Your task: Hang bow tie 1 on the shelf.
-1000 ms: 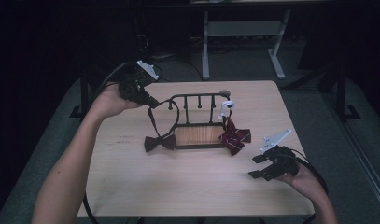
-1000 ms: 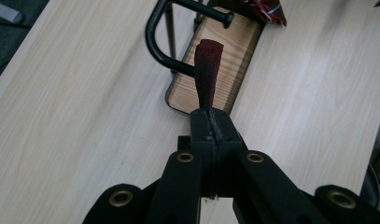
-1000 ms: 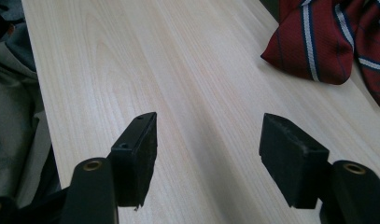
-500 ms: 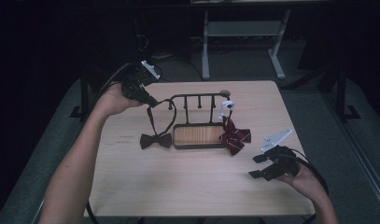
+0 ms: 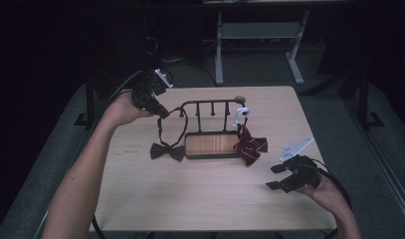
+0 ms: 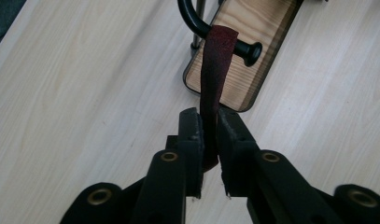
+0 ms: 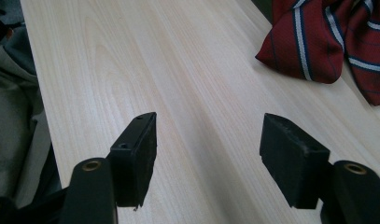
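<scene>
Left gripper point(image 5: 157, 107) raised at rack point(image 5: 210, 104) end, jaws just easing off strap point(image 6: 213, 74); right gripper point(image 5: 284, 177) low, jaws apart.

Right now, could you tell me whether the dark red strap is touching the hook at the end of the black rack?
Touching. In the left gripper view the dark red strap is draped over the rack's black hook and hangs down between the jaws of the left gripper, which have just been opening.
</scene>
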`<state>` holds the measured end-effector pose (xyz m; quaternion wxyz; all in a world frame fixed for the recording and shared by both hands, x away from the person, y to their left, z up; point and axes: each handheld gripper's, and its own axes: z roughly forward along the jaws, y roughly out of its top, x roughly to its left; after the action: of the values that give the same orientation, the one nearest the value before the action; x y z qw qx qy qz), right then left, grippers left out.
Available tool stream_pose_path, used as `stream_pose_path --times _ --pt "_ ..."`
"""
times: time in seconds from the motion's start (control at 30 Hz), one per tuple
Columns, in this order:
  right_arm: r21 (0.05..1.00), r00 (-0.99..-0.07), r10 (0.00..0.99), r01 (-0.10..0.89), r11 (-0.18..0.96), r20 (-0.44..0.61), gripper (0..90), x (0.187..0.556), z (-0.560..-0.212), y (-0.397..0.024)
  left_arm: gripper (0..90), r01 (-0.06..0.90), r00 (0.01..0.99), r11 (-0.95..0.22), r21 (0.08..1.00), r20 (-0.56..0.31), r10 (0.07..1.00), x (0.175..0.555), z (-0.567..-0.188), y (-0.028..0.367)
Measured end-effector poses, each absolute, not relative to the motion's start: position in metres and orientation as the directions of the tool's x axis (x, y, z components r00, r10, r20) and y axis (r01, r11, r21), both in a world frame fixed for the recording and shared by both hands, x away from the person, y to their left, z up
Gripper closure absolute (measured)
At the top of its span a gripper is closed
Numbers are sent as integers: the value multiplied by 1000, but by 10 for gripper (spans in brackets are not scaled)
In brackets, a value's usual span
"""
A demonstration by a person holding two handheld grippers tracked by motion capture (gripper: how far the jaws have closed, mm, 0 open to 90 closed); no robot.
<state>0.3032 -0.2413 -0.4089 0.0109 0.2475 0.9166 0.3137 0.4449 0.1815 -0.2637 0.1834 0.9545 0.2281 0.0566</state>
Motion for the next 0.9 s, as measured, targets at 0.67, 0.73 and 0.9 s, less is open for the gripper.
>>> stream_pose_path --times 0.67,0.73,0.9 --pt "583 -867 478 463 667 141 355 303 -407 -243 658 406 887 -818 408 41 461 426 -266 194" --pt "585 -867 478 462 667 140 355 303 -407 -244 655 405 887 -816 412 42 461 424 -267 195" --pt "586 -865 483 463 665 135 354 304 -407 -246 653 403 887 -816 416 41 459 417 -269 201"
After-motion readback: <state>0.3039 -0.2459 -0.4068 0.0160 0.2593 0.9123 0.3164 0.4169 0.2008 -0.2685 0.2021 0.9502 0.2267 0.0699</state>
